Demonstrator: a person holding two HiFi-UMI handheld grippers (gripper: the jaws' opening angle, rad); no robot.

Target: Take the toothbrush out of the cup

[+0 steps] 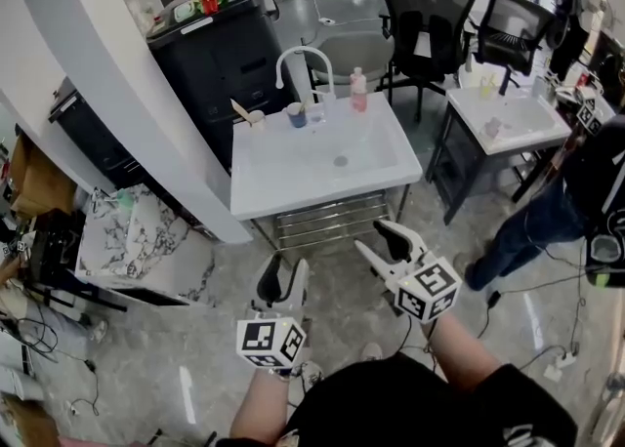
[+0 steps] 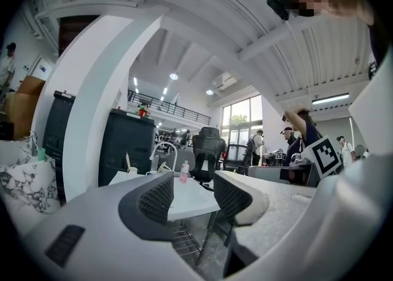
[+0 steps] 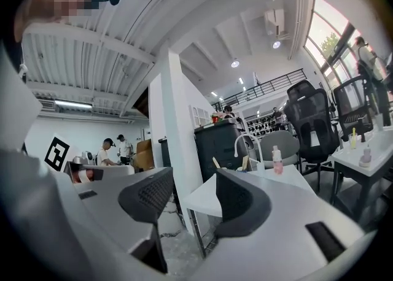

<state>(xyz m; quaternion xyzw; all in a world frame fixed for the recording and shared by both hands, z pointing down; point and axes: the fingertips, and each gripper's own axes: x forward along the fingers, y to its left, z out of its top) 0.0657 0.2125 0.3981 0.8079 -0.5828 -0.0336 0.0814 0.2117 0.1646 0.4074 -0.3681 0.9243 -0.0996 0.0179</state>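
The person is holding both tools level over the glossy grey floor, well short of the white rectangular washbasin on a chrome-legged stand (image 1: 386, 147). The left gripper (image 1: 283, 265) is standing with its dark ribbed jaws parted and nothing between them. In the left gripper view (image 2: 193, 197) only the far basin edge is showing through the gap. The right gripper (image 1: 379, 238) is also gaping wide and holding nothing, which the right gripper view (image 3: 193, 200) confirms.

Along the basin's rear rim, a small white cup (image 1: 256, 119) is sitting at the left corner with a pale slim handle (image 1: 239, 106) leaning out of it. Just beside it, a dark blue cup (image 1: 297, 116) is carrying another pale stick. Which of the two is the toothbrush is too small to tell. A white curved tap (image 1: 301, 57) is arching over them, and a pink-capped bottle (image 1: 358, 91) is standing to its right.

Black mesh office chairs (image 1: 428, 8) are standing behind the basin, and a person in dark clothes (image 1: 562, 206) is bending near a second white basin (image 1: 508, 121).
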